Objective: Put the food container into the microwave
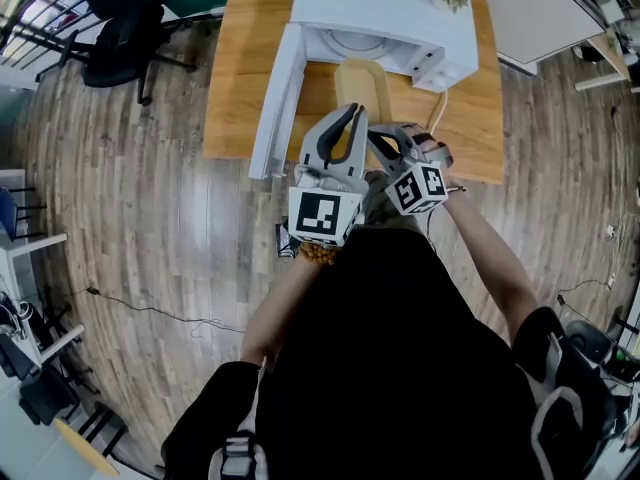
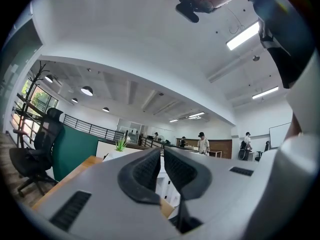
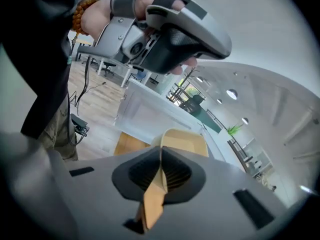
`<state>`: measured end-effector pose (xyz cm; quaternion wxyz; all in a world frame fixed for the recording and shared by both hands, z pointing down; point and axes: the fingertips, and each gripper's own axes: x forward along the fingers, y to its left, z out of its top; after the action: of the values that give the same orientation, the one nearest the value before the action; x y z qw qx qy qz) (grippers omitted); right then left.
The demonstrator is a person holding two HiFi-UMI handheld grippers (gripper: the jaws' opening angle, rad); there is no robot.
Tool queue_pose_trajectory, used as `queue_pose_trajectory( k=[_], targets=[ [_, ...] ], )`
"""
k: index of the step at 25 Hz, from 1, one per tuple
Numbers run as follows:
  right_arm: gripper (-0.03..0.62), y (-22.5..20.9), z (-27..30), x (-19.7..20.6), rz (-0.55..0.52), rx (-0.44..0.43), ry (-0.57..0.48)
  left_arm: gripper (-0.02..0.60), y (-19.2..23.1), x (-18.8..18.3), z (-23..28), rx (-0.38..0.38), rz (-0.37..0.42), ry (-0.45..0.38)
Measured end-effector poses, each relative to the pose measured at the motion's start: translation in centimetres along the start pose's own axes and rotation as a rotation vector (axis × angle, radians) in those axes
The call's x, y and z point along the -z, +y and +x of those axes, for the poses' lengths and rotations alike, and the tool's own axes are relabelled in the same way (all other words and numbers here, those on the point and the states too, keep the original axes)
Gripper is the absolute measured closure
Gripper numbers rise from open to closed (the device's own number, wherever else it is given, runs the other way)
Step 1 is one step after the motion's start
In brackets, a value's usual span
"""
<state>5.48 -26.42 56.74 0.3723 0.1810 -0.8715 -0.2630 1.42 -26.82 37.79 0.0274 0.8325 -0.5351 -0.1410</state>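
Black-clothed shoulders and chest fill the bottom of the head view, and both bare forearms reach forward from them toward the wooden counter (image 1: 235, 88). The left forearm runs almost straight ahead, with a beaded bracelet (image 1: 318, 253) at the wrist. The right forearm (image 1: 490, 268) angles in from the lower right, so the two tools sit side by side just before the counter's near edge.

The right tool (image 3: 161, 169) is closed on the near rim of the tan food container (image 3: 185, 141), the thin wall pinched between its ribbed pads. In the head view this tool (image 1: 382, 143) points forward. The container (image 1: 362, 88) stretches away from it over the counter, and its far end lies at the mouth of the white microwave (image 1: 385, 13). Whether the container rests on the counter or is lifted off it cannot be told. The microwave door (image 1: 275, 103) stands swung wide open on the left.

The left tool (image 2: 162, 154) is tilted upward, its own view taking in ceiling lights and the far office. Its jaws are drawn together to a thin slit with nothing between them. In the head view it (image 1: 353, 113) sits just left of the container's near end, and the right gripper view shows a hand wrapped around its handle (image 3: 170, 29).
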Motion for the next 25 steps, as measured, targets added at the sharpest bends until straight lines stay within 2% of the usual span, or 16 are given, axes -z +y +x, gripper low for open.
queue_pose_trajectory(
  k=[3, 6, 13, 25],
  targets=[
    [0.574, 1.3, 0.7, 1.3, -0.022, -0.030, 0.017, 0.543, 0.1, 0.5, -0.2, -0.008, 0.008, 0.008],
    [0.574, 2.4, 1.6, 2.9, -0.053, -0.058, 0.036, 0.543, 1.4, 1.5, 0.0, -0.049, 0.004, 0.023],
    [0.574, 2.3, 2.4, 5.7, -0.087, -0.090, 0.064, 0.543, 2.7, 2.9, -0.5, -0.107, 0.011, 0.075],
    [0.574, 0.2, 4.4, 7.6, -0.127, -0.078, 0.102, 0.543, 3.8, 3.2, -0.5, -0.136, 0.034, 0.081]
  ],
)
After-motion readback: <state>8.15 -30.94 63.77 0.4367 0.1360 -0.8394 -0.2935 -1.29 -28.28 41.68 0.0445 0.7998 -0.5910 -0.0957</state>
